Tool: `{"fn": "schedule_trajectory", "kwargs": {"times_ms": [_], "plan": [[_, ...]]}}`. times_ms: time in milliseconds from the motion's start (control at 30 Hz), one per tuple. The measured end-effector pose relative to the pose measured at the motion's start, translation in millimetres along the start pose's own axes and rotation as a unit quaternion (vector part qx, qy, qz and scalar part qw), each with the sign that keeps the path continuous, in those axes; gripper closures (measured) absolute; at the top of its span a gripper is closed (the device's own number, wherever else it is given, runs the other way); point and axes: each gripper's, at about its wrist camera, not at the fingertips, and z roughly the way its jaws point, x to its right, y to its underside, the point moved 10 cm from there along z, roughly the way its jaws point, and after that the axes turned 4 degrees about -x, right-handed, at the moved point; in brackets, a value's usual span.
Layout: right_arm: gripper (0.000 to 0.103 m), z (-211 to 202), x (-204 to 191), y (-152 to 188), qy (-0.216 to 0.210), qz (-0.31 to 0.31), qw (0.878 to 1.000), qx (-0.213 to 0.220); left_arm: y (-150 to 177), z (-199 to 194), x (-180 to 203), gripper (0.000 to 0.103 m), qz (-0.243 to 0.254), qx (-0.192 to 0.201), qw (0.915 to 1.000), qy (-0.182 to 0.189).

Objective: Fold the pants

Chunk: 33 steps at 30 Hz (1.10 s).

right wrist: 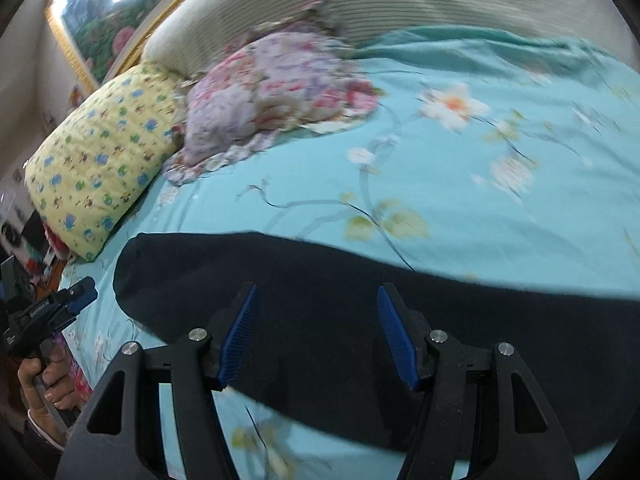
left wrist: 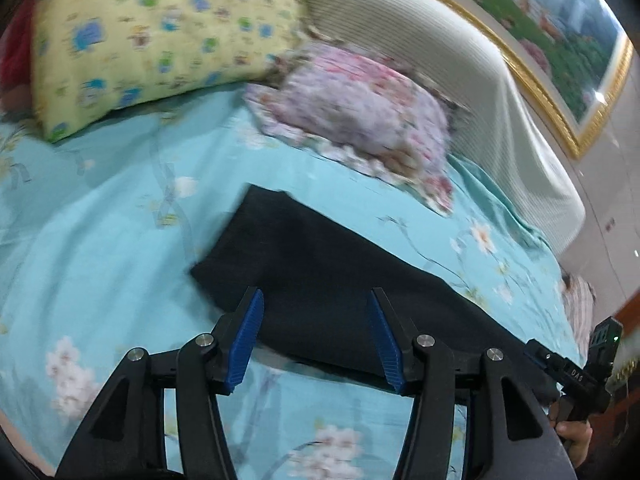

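The left gripper (left wrist: 316, 300) has its ribbed blue pads (left wrist: 249, 342) standing apart with nothing between them, above the near edge of the black pants (left wrist: 320, 280). The right gripper (right wrist: 316, 296) likewise stands spread and empty over the same cloth. The pants lie flat as a long, smooth, dark band on the turquoise flowered bedsheet (left wrist: 100, 220). Farther off rest a yellow printed pillow (left wrist: 160, 32), a crumpled pink floral cushion (left wrist: 360, 108), and the cream ribbed headboard (left wrist: 460, 60).
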Motion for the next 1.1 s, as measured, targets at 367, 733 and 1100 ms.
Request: {"fn": "schedule_trajectory", "kwargs": {"times_ms": [367,733,1100], "plan": [[0.041,-61,56,53,0.031,0.077,0.996,0.015,29,35,92,0.042,0.072,-0.046,0.9952,0.048],[0.041,-84,86,77,0.043,0.124,0.991,0.024,60,56,151,0.040,0.115,-0.087,0.9870,0.070],[0.041,-109,132,93,0.060,0.188,0.979,0.046,80,74,199,0.036,0.155,-0.118,0.9771,0.087]]}}
